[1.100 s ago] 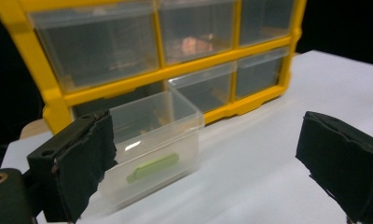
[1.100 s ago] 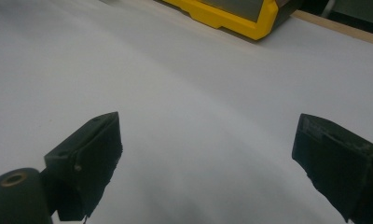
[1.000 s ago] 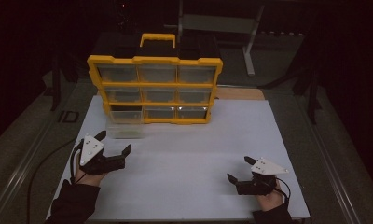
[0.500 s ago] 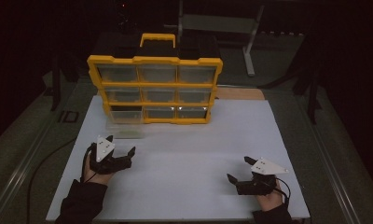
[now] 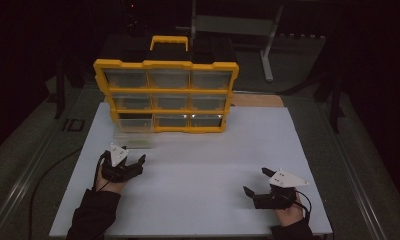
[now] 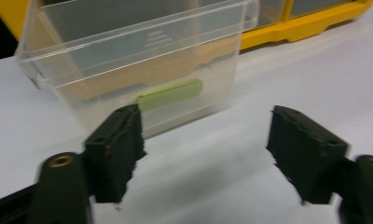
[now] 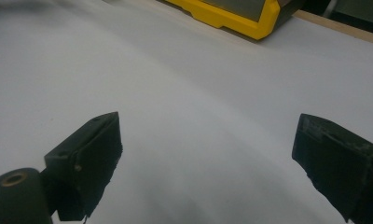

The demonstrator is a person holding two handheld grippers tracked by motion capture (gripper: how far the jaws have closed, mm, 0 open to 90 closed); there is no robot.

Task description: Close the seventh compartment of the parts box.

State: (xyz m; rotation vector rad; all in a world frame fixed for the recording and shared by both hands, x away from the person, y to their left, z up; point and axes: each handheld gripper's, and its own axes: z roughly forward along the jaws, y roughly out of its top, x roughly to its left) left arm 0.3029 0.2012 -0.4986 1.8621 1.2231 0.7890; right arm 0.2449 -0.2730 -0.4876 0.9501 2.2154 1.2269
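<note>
A: Where is the drawer [image 6: 128,60]?

B: It is pulled out of the cabinet [image 5: 165,95] and sits on the white table [image 5: 213,165], at the far left, just in front of the cabinet's bottom-left slot. It is clear plastic and stands upright. In the left gripper view a green piece [image 6: 168,94] lies flat on its floor.

A: And the left hand-held gripper [image 5: 133,167]?

B: It is low over the table, near the drawer on the near side, pointing toward it. In the left gripper view its left pad [image 6: 117,149] overlaps the drawer's front wall; I cannot tell whether it touches. The jaws stand apart with only table between them, and they have just been closing. Nothing is pinched.

A: The right hand-held gripper [image 5: 255,185]?

B: It is at the near right of the table, well apart from the drawer and the cabinet. Its jaws are spread wide over bare table and hold nothing. In the right gripper view a yellow corner of the cabinet shows at the far edge.

A: How does the cabinet stand?

B: Upright at the far side of the table, yellow frame, three rows of three clear drawers, a handle [image 5: 169,41] on top. The bottom-left slot looks dark and open.
</note>
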